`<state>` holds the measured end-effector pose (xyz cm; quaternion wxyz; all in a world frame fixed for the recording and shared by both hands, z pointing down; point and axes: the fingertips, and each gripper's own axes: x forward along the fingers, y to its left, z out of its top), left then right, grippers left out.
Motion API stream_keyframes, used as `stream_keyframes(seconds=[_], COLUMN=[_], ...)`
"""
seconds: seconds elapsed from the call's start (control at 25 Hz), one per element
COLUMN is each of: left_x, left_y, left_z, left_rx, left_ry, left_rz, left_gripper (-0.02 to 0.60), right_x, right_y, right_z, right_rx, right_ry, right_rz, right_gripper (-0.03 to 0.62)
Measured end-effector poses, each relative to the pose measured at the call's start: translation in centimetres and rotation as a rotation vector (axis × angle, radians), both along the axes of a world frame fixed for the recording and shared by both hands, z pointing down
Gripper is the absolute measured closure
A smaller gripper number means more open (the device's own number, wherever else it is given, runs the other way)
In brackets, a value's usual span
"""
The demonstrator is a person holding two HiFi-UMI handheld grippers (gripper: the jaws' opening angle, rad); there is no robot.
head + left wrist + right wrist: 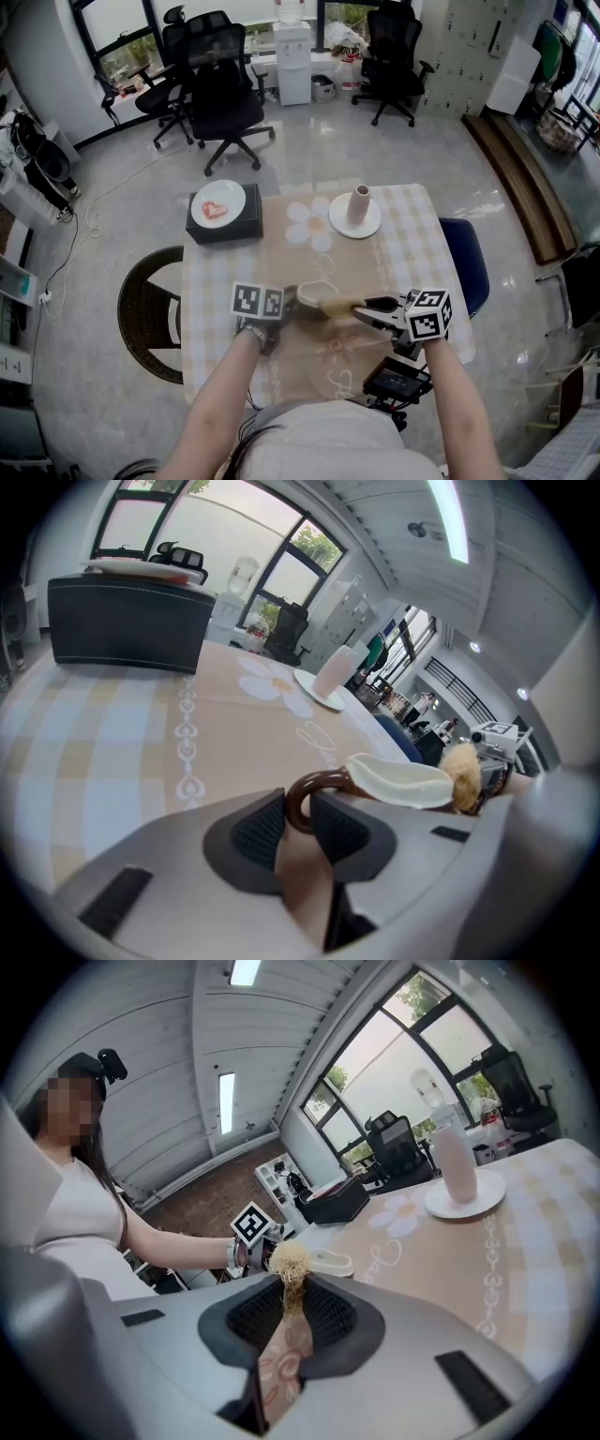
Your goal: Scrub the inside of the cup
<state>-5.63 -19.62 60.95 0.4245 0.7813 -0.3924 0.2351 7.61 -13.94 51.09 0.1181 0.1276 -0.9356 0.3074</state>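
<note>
1. Our left tool (298, 822) is clamped on the brown handle (302, 797) of the white-lined cup (403, 780) over the checked table (412, 225).
2. Our right tool (292, 1312) pinches a tan bristle scrubber (289, 1262); the cup's bottom is hidden.

Bright window daylight, ceiling strip glare, fisheye gripper views with dark vignetted corners, blurred foregrounds

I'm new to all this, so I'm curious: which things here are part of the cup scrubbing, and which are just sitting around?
In use: cup in left hand-held gripper; brush in right hand-held gripper.
Lying about: plate, box, tumbler, saucer, chairs.
</note>
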Motion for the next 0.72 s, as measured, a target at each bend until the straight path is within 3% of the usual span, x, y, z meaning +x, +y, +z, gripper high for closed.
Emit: stream_keyframes(seconds=[0.32,0.48,0.72], left_x=[0.1,0.1,0.1], left_y=[0.0,0.0,0.0], left_z=[0.0,0.1,0.1], left_rx=[0.0,-0.003,-0.003], left_ry=[-0.002,-0.004,-0.005], left_rz=[-0.002,-0.004,-0.004], left_gripper=[0.5,0.5,0.5], right_x=[0.1,-0.6,-0.8], right_y=[1.0,2.7,3.5], right_z=[0.8,2.6,5.3], right_rx=[-0.032,-0.028,-0.024], right_ry=[-0.01,0.088,0.241], right_rz=[-0.04,-0.124,-0.157], right_gripper=[0.534,0.534,0.534])
